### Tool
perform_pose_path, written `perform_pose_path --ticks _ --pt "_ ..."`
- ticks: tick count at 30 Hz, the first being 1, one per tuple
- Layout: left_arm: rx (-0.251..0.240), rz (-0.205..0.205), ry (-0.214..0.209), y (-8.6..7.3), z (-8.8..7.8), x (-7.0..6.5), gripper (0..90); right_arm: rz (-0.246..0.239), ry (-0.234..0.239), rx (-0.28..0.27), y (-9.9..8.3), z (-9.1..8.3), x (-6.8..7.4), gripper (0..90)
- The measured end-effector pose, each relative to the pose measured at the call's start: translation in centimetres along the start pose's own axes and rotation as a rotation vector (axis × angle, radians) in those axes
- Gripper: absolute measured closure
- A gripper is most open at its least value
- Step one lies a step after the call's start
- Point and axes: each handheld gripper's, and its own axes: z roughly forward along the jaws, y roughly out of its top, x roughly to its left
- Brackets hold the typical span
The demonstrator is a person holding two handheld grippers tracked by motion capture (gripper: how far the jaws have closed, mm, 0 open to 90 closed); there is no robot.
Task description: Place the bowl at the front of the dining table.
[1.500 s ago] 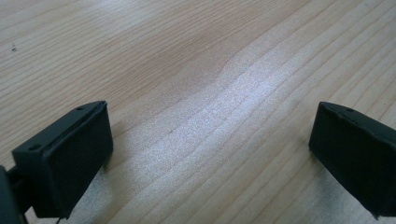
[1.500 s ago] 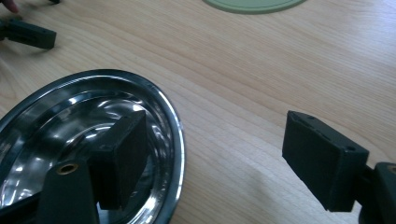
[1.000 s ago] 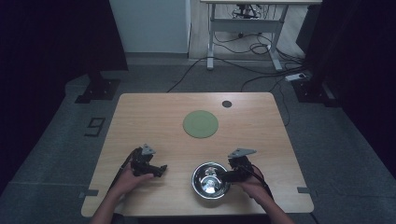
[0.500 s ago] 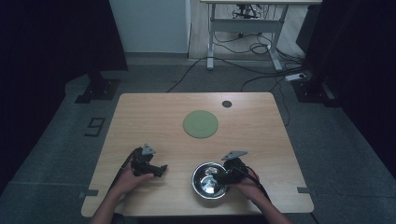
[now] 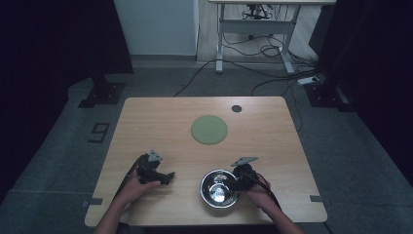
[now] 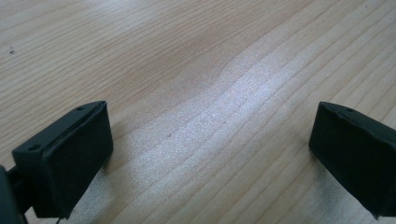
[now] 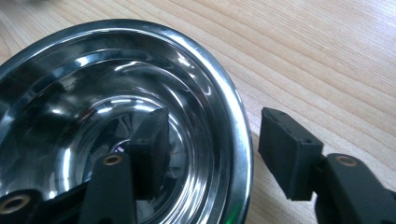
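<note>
The right gripper has just been closing its jaws, which straddle the steel bowl's rim, one inside, one outside, not yet pressing. The left gripper holds its jaws wide open over bare table, well apart from the bowl. Beyond both lie a green disc and a small dark spot.

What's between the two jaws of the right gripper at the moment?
The rim of the steel bowl: in the right gripper view, one jaw of the right gripper sits inside the bowl, the other outside. The jaws have just been closing, with gaps still visible.
</note>
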Motion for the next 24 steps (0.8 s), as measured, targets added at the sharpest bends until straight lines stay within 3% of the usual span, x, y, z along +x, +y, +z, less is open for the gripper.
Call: perform_pose_path --ticks 12,17,24 --pt "0.000 -0.001 0.002 0.0 0.0 0.0 0.0 0.058 0.051 0.038 0.4 0.2 -0.6 70.9" --pt "-0.001 -0.001 0.002 0.0 0.0 0.0 0.0 0.072 0.072 0.044 0.4 0.3 -0.9 73.5" --pt "0.000 -0.001 0.002 0.0 0.0 0.0 0.0 0.130 0.118 0.038 0.4 0.3 -1.4 78.7"
